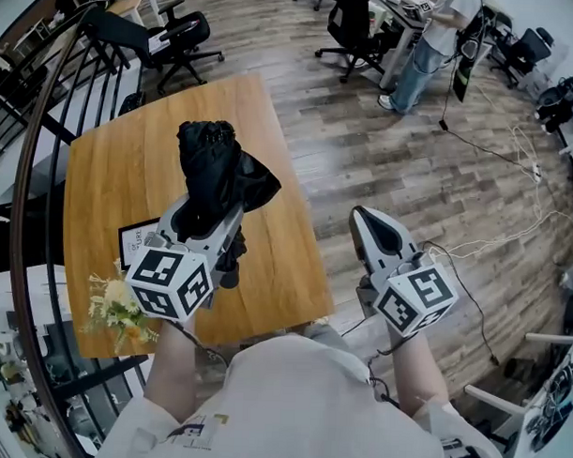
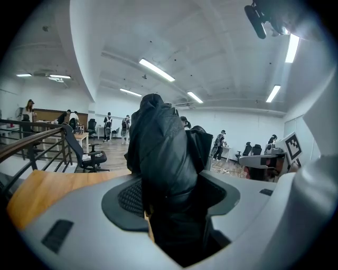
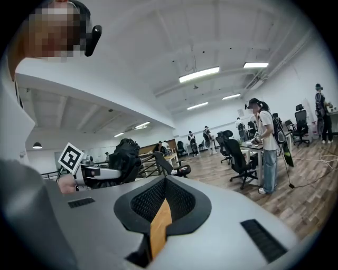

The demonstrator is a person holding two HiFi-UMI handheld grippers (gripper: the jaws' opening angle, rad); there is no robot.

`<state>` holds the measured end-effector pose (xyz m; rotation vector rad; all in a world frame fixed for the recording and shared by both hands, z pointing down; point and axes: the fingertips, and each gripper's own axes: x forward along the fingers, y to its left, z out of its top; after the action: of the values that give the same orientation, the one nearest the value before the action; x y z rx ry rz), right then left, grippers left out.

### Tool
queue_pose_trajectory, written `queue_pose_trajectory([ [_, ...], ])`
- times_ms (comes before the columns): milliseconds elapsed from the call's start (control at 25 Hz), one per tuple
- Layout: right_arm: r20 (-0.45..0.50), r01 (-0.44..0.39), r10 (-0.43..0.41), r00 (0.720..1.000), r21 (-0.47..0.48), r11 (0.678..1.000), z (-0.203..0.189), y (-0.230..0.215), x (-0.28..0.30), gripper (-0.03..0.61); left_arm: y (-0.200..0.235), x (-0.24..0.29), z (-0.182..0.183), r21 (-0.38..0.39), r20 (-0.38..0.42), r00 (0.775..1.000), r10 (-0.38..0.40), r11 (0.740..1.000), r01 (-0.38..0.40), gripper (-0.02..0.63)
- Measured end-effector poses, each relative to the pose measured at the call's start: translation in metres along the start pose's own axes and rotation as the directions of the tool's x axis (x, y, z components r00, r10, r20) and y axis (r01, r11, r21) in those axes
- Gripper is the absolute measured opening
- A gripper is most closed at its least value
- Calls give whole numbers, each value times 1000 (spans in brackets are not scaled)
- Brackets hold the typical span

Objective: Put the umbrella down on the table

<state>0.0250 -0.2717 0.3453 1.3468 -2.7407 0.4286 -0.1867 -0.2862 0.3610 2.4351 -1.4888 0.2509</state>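
Note:
A black folded umbrella [image 1: 214, 164] stands upright above the wooden table [image 1: 105, 184], its loose fabric bunched at the top. My left gripper [image 1: 204, 220] is shut on its lower part, and the handle end hangs below the jaws. In the left gripper view the umbrella [image 2: 163, 158] fills the space between the grey jaws of the left gripper [image 2: 169, 198]. My right gripper [image 1: 364, 219] hovers off the table's right edge above the floor, shut with nothing in it. The right gripper view shows its tips [image 3: 165, 182] together, with the umbrella [image 3: 124, 155] off to the left.
A bunch of pale flowers [image 1: 115, 307] and a dark framed card [image 1: 134, 242] lie on the table's near left part. A black railing [image 1: 46, 121] runs along the left. Office chairs [image 1: 176, 36], a standing person [image 1: 426, 45] and floor cables [image 1: 518, 175] lie beyond.

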Motion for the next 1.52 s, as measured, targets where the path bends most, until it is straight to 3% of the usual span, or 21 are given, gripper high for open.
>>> queue_pose_trajectory([
  [240, -38, -52, 53, 998, 8, 999, -18, -15, 13, 26, 13, 28, -21, -32, -25, 999, 47, 998, -48, 284],
  [520, -113, -36, 22, 993, -126, 991, -47, -35, 31, 26, 27, 74, -49, -76, -97, 994, 53, 995, -60, 284],
  [800, -181, -28, 14, 983, -77, 997, -72, -63, 51, 26, 39, 121, -78, -85, -214, 976, 30, 995, -49, 285],
  [1080, -217, -30, 24, 976, -21, 999, -96, -72, 54, 26, 43, 153, -137, -99, -336, 941, 33, 993, -70, 285],
  [1360, -287, -18, 18, 958, 3, 1000, -135, -82, 59, 26, 56, 187, -219, -266, -430, 900, -69, 963, -53, 285],
  [1520, -327, -19, 23, 945, 15, 1000, -154, -84, 60, 27, 69, 199, -255, -267, -493, 868, -58, 960, -87, 287],
])
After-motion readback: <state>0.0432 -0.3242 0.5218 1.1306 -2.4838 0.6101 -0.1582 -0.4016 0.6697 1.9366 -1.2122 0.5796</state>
